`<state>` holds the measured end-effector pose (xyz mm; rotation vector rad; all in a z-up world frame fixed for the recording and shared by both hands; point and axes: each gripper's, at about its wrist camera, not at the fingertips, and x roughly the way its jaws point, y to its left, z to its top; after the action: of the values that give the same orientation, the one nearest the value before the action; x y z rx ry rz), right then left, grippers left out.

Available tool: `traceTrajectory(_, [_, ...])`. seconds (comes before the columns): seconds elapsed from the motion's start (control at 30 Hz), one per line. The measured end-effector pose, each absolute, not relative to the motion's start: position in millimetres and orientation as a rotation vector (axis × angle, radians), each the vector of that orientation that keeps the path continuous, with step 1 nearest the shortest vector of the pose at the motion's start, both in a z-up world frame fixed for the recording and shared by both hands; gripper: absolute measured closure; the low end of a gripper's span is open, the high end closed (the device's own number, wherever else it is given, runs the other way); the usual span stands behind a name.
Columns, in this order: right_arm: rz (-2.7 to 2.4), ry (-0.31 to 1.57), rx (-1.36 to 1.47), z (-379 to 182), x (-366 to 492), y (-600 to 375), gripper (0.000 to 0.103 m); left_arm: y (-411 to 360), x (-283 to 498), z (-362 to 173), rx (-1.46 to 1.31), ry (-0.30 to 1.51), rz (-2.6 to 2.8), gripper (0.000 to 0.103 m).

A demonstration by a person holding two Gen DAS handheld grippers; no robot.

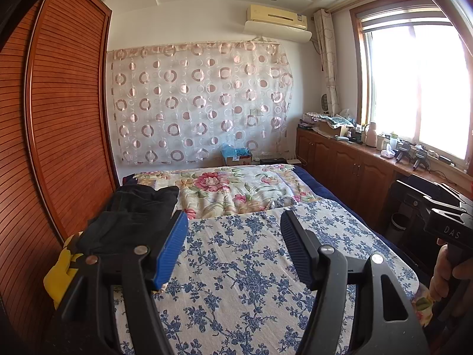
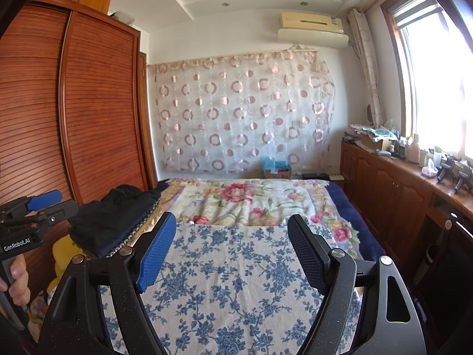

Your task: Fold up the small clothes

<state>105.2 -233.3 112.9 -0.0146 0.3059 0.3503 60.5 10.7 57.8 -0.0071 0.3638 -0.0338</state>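
A pile of black clothes [image 1: 133, 216] lies at the left edge of the bed, also in the right wrist view [image 2: 115, 219]. A yellow garment [image 1: 60, 275] lies just in front of the pile, near the wardrobe, and shows too in the right wrist view [image 2: 63, 254]. My left gripper [image 1: 233, 245] is open and empty, held above the blue-flowered cloth [image 1: 236, 266], just right of the pile. My right gripper [image 2: 232, 248] is open and empty above the same cloth [image 2: 230, 281]. Each gripper body shows at the other view's edge.
A wooden slatted wardrobe [image 1: 59, 118] stands close along the left of the bed. A pink-flowered blanket [image 1: 230, 189] covers the far half of the bed. Low wooden cabinets [image 1: 348, 162] with clutter run under the window on the right. A patterned curtain [image 1: 201, 103] hangs on the far wall.
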Motion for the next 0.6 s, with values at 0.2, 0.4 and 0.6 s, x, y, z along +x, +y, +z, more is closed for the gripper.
traceTrajectory(0.2, [0.35,0.304,-0.015,113.5,104.4,-233.4,0.023,11.6,60.0,58.1,-0.007,0.362,-0.032,0.038])
traceTrajectory(0.4, [0.35,0.305,-0.015,112.4,105.4,-233.7,0.023,11.4,59.5,58.4,-0.004,0.362,-0.028,0.038])
traceTrajectory(0.6, [0.35,0.305,-0.014,112.4,104.9,-233.8,0.023,11.3,59.5,58.3,-0.004,0.362,-0.029,0.038])
